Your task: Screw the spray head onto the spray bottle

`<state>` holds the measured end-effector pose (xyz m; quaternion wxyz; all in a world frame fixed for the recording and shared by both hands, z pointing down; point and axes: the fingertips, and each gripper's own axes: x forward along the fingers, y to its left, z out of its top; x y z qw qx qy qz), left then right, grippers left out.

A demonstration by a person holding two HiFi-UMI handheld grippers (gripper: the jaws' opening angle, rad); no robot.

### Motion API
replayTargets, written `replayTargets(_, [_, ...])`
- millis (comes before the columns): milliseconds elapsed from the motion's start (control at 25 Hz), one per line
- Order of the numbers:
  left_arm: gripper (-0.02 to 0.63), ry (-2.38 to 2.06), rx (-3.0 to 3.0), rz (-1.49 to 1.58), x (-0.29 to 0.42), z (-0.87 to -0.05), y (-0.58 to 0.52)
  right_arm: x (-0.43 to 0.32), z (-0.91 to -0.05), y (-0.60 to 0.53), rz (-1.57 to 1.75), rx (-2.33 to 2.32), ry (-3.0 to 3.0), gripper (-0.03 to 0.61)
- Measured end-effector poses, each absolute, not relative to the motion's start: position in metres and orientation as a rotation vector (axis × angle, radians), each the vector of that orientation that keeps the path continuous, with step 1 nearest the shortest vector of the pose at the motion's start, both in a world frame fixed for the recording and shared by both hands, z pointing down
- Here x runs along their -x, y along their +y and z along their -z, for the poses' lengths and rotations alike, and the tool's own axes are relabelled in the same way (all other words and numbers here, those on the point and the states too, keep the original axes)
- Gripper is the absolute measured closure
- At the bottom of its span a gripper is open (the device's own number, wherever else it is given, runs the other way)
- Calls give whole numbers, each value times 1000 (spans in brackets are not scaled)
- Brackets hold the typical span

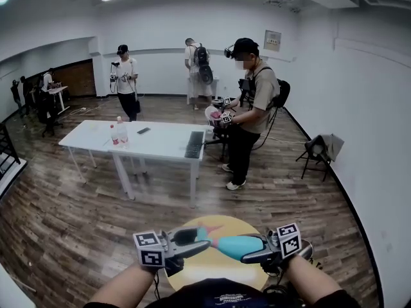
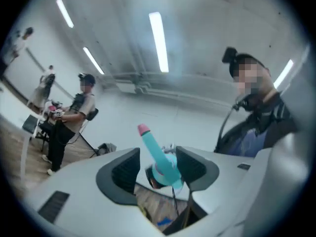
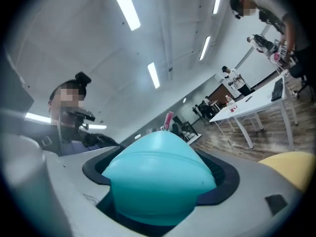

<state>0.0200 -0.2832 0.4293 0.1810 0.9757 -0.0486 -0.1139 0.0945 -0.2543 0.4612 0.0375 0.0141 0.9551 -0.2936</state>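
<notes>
In the head view my right gripper (image 1: 255, 249) is shut on a teal spray bottle (image 1: 236, 245), which lies level with its neck toward the left. The bottle's rounded body (image 3: 158, 179) fills the right gripper (image 3: 160, 184) between both pads. The teal spray head (image 2: 159, 157) with its pink nozzle tip (image 2: 143, 129) sits at the bottle's neck, between the jaws of my left gripper (image 2: 159, 168). It lies close against the right pad (image 2: 191, 166), with a gap to the left pad (image 2: 124, 171), so the left gripper (image 1: 196, 241) is open around it.
A round yellow table (image 1: 218, 265) lies under both grippers. Farther off stands a white table (image 1: 160, 143) with bottles and a keyboard. Several people stand around the room, one beside that table. A folding chair (image 1: 318, 149) stands by the right wall.
</notes>
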Motion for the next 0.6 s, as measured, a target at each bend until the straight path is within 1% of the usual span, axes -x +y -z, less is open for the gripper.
replayTargets(40, [347,-216,-2652,466,-1,-427,-296,-100,-460,-260,927,-17,2861,98])
replayTargets(120, [347,-345,-2454,696,44,-433,-319,-114,-466,-272,983,67,2757,98])
replayTargets(200, [336,-428,-2322,817,80,-444,-333,-126,-476,-285,1035,169,2689,97])
replayTargets(280, [324,-455,-2254,873,97,-447,-340,-133,-484,-294,1069,237,2653,97])
replayTargets(360, [321,-432,-2265,812,84,-448,-339,-127,-487,-290,1073,227,2679,97])
replayTargets(520, [319,-259,-2526,368,0,-454,-304,-83,-484,-258,971,59,2928,97])
replayTargets(560, [355,-201,-2631,284,-17,-450,-290,-75,-483,-249,941,14,2987,97])
replayTargets(600, [457,-159,-2734,218,-29,-446,-279,-71,-482,-242,917,-28,3022,97])
